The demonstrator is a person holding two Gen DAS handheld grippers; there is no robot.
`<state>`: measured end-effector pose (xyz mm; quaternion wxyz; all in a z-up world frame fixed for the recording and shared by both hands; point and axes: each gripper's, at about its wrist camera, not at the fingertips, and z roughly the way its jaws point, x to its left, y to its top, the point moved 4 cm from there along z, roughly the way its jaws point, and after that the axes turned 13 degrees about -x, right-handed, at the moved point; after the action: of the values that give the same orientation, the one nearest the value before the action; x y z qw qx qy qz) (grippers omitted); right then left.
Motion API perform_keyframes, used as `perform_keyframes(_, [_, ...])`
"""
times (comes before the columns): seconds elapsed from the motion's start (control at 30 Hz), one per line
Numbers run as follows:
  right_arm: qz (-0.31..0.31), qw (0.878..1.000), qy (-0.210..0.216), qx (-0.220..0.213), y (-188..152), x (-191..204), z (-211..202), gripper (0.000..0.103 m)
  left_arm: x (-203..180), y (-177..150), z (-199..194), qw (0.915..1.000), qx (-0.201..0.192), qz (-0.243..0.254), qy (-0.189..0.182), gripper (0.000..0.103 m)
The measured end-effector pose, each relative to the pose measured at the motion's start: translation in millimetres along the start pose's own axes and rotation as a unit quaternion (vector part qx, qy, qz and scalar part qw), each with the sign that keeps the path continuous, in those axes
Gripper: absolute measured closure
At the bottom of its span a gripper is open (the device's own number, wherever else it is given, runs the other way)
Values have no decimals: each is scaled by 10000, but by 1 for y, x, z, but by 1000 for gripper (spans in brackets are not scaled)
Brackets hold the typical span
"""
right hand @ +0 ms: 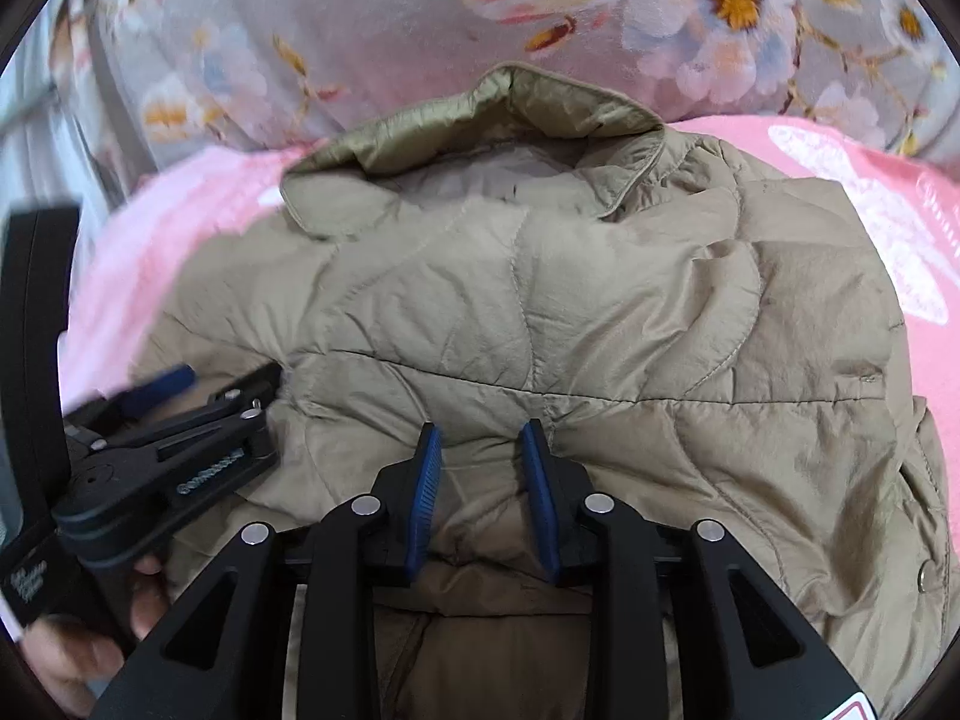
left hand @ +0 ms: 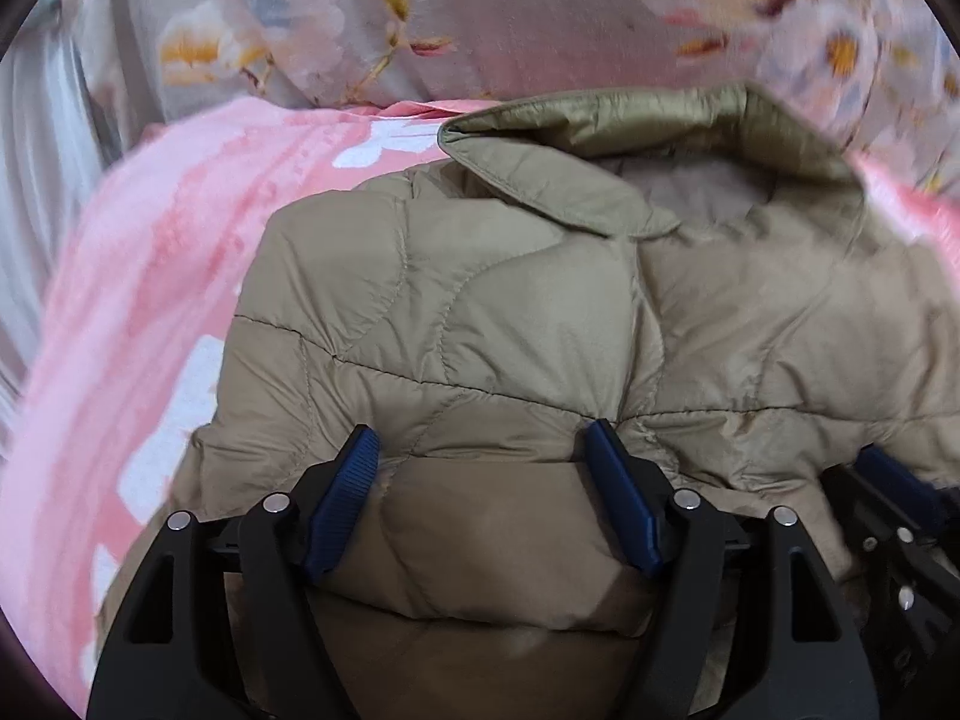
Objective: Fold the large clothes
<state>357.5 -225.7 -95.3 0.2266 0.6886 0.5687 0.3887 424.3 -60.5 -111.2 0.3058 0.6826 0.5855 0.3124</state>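
Khaki quilted jacket (left hand: 540, 312) lies collar-up on a pink blanket (left hand: 150, 276), with a grey floral bedcover (right hand: 360, 30) beyond it; the collar (right hand: 480, 120) stands raised at the far end. Both grippers sit side by side at the near, folded-over edge. Left gripper (left hand: 483, 450): jaws stand wide, a thick puffed fold of padding between the blue pads; whether the pads actually press it cannot be told. Right gripper (right hand: 480, 438): jaws narrow, a pinched ridge of fabric rising between the pads, which appear to bear on it. A hand (right hand: 78, 660) shows at the lower left of the right wrist view. Judged step: carrying the bottom portion up toward the collar. To do it well, both edges should travel together and level, the fold line kept straight across, and trapped air pressed out before release, since padding springs back.
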Motion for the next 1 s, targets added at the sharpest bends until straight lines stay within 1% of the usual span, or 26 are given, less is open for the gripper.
perform_keyframes(0.03, [111,9998,101,-92,9,-4,-6,75,7,5,-3,9994,42,-230,-256,31])
perform_keyframes(0.07, [175,9994,146,-256,20,-8,-14,70,13,12,-4,9982,79,-429,-421,30])
perform_keyframes(0.1, [201,9987,99,-461,33,-13,-20,64,20,20,-4,9962,81,-656,-567,30])
perform_keyframes(0.13, [268,9969,2,-745,54,-23,-25,46,28,34,-3,9927,49,-977,-701,25])
perform_keyframes(0.17, [354,9960,-3,-816,64,-29,-24,34,33,46,0,9896,6,-1207,-785,18])
perform_keyframes(0.23, [724,9948,50,-712,84,-48,-5,34,39,68,17,9831,32,-1566,-952,12])
perform_keyframes(0.3, [1133,9923,-39,-497,90,-68,22,34,41,82,43,9782,162,-1819,-992,12])
perform_keyframes(0.37, [1538,9878,-182,-150,86,-88,55,34,39,86,69,9729,420,-2000,-1082,13])
perform_keyframes(0.4, [1589,9871,-188,-40,84,-91,67,37,36,87,83,9695,578,-2076,-1171,16])
perform_keyframes(0.43, [1506,9884,-188,-30,85,-88,72,52,33,87,91,9679,646,-2118,-1194,26])
perform_keyframes(0.47, [1358,9907,-106,39,88,-82,78,89,26,91,95,9673,638,-2069,-1320,54])
perform_keyframes(0.5, [1298,9914,67,126,92,-76,82,100,17,94,96,9651,696,-1953,-1599,72])
perform_keyframes(0.53, [1322,9910,202,-21,100,-73,77,99,11,98,95,9638,736,-1874,-1745,87])
perform_keyframes(0.57, [1304,9907,319,-223,108,-69,68,100,7,103,90,9645,643,-1817,-1805,89])
perform_keyframes(0.6, [1247,9900,446,-480,117,-65,54,100,6,111,80,9659,398,-1747,-1871,90])
perform_keyframes(0.67, [1083,9909,424,-680,120,-64,39,100,9,116,69,9677,194,-1668,-1878,93])
perform_keyframes(0.73, [805,9954,91,-515,108,-70,45,100,15,109,69,9708,211,-1605,-1769,94])
perform_keyframes(0.8, [686,9974,-196,-136,86,-80,66,100,17,94,82,9771,350,-1403,-1558,94])
perform_keyframes(0.83, [736,9970,-236,-1,78,-83,73,100,18,82,91,9790,497,-1333,-1459,94])
perform_keyframes(0.87, [777,9966,-254,69,72,-86,77,101,17,72,97,9787,589,-1333,-1445,94])
perform_keyframes(1.0, [529,9976,-415,168,62,-82,81,101,12,62,97,9844,519,-1054,-1312,93])
